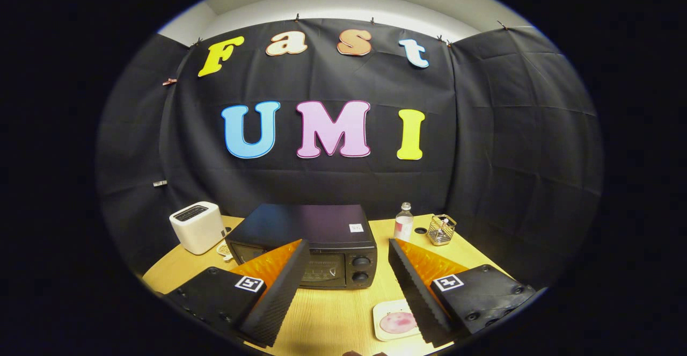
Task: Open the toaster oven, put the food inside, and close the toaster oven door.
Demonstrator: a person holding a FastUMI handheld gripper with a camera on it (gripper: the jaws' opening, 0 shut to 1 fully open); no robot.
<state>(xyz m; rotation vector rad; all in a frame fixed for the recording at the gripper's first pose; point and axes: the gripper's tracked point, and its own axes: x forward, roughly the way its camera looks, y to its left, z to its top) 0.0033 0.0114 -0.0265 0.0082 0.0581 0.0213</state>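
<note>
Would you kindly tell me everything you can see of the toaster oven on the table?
The toaster oven is a dark, boxy appliance with a flat top carrying a small white sticker. Its glass-fronted door looks closed, with two round knobs stacked beside it. It stands upright on the wooden table, beyond the open gripper, whose one finger overlaps its front in view. A white toaster sits apart on one side, a small bottle on the other.

Toaster oven [308, 227]: smooth semi-gloss metal top. Table [333, 313]: pale wood grain, matt. Gripper [349, 259] spread wide, fingers [279, 286] ribbed. Booth wall [510, 130]: creased matt cloth
</note>
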